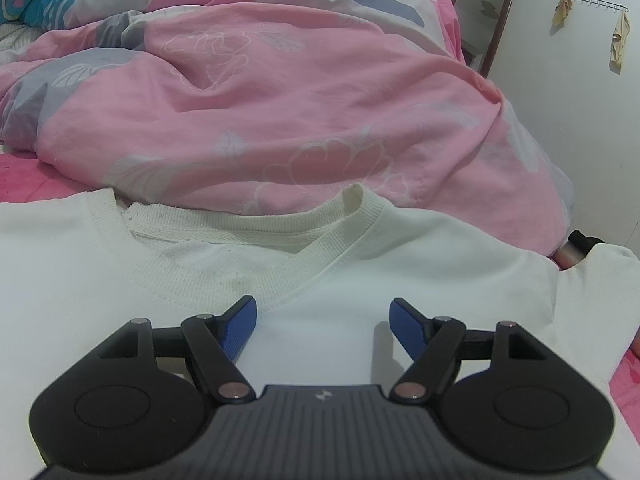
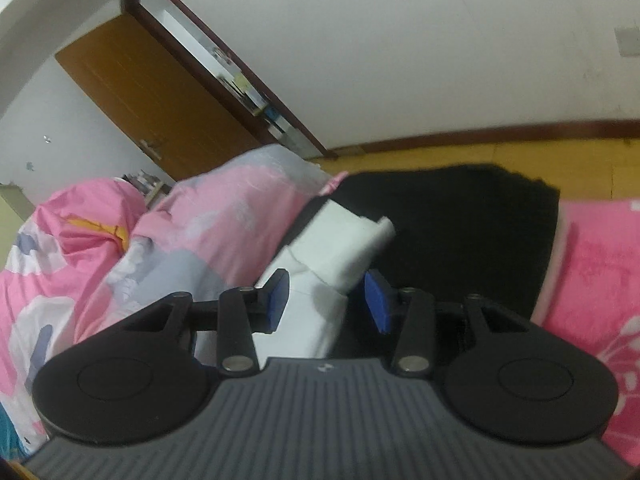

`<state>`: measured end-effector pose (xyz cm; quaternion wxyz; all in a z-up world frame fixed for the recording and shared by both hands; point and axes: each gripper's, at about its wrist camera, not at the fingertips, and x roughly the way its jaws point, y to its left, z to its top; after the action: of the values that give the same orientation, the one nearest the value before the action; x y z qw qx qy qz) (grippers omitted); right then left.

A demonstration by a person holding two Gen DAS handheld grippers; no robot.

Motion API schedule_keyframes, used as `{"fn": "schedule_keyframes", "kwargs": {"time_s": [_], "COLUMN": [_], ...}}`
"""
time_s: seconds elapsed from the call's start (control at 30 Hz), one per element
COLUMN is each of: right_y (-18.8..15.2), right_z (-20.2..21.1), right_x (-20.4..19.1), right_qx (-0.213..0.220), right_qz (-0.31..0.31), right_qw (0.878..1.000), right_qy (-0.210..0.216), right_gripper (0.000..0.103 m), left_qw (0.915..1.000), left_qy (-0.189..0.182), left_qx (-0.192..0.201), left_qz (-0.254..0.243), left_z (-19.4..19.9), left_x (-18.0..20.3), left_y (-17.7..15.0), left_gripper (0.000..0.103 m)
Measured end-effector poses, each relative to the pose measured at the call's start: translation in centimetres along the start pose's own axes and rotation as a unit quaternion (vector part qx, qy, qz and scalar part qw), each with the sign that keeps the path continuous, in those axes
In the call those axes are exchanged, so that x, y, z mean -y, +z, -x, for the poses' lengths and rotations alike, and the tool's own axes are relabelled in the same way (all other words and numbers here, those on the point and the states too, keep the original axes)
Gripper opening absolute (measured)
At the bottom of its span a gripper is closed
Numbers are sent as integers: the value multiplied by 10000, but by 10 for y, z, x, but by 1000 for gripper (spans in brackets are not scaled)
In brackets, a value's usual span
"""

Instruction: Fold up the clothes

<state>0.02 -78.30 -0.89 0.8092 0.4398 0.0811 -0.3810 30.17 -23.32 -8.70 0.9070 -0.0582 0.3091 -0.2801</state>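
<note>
A white sweatshirt lies flat on the bed, its ribbed collar just ahead of my left gripper. That gripper hovers low over the chest area, open, with nothing between its blue pads. In the right wrist view a white sleeve of the garment lies bunched and folded over, running between the fingers of my right gripper. The right jaws stand open around the sleeve, not pinching it. The sleeve rests on a black garment.
A rumpled pink floral duvet is piled right behind the collar and fills the left of the right wrist view. Pink bedsheet shows at the right. A dark cylindrical object pokes out by the sweatshirt's shoulder. A wall, door and shelf stand beyond.
</note>
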Motion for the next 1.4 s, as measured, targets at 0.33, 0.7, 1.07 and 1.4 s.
{"fn": "schedule_keyframes", "kwargs": {"time_s": [0.33,0.7,1.07,1.4], "right_y": [-2,16,-26,-216], "right_z": [-41,43,101,138], "right_x": [2,-42,-189,-302], "right_qx": [155,1261,750,-571], "right_qz": [-499,153,1780,2917], "right_qw": [9986,9890,9662,9175], "right_qy": [-67,757,1708,2643], "right_gripper": [35,4,4,4], "left_qw": [10000,10000,9994,9970], "left_qy": [-6,-41,236,280], "left_qx": [8,21,-140,-365], "left_qz": [2,44,-215,630], "left_z": [0,0,8,160], "left_x": [0,-1,9,-74], "left_y": [0,0,8,32], "left_gripper": [75,75,73,74]}}
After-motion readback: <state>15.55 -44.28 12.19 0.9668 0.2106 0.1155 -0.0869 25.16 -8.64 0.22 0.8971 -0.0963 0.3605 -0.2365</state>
